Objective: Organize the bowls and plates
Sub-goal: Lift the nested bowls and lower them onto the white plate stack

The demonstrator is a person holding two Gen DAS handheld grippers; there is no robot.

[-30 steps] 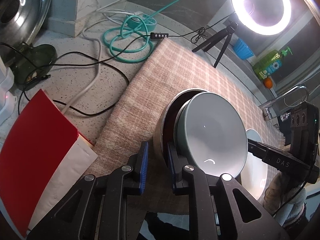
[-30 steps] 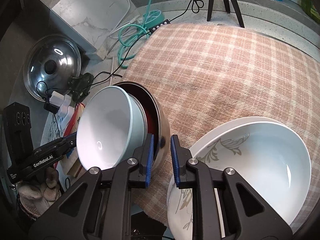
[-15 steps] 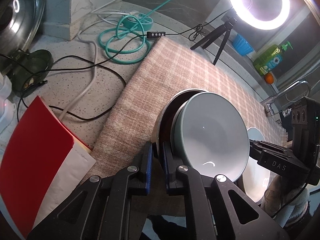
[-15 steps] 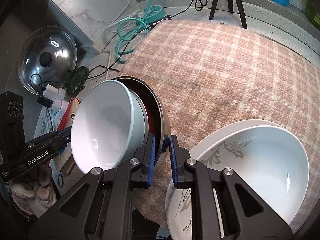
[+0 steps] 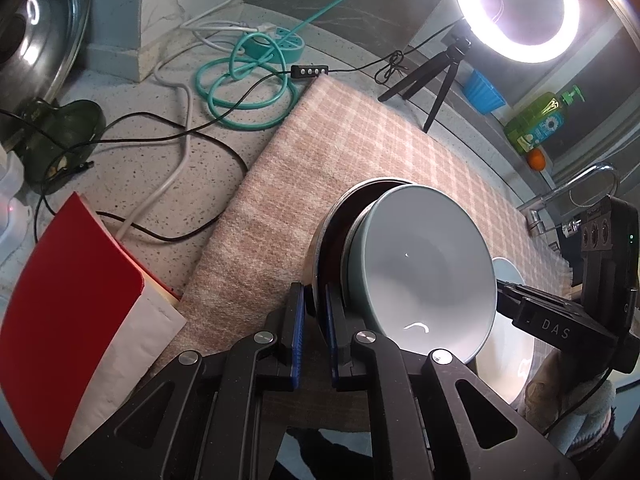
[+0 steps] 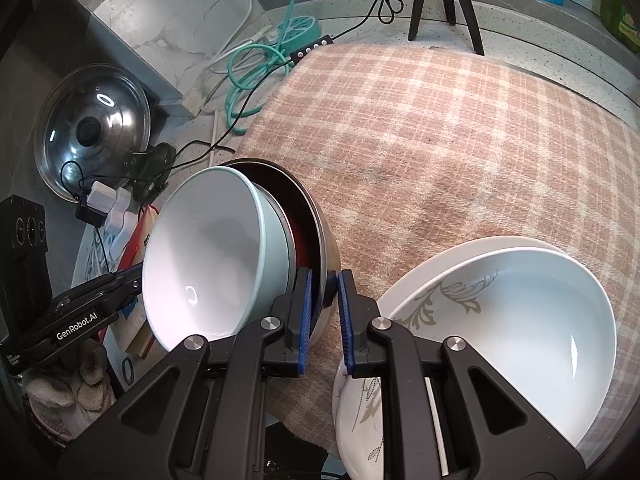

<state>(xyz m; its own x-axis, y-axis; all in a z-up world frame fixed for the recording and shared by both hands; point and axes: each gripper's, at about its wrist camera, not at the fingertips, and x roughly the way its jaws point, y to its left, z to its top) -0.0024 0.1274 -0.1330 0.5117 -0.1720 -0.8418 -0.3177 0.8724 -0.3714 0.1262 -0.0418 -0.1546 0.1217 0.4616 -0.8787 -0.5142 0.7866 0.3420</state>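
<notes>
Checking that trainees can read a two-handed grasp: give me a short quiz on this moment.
1. What do the left gripper and right gripper both clamp? A) checked cloth B) metal bowl C) pot lid
2. True or false: the pale green bowl sits nested in the metal bowl.
3. Fill in: the white floral bowl rests on a ____.
Key: 1 B; 2 true; 3 plate.

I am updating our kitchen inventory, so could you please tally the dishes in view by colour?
pale green bowl: 1
dark red dish: 1
steel bowl: 1
white: 2, the white bowl on the white plate
Total: 5. I cannot tell whether another dish is hidden inside the nested stack.
</notes>
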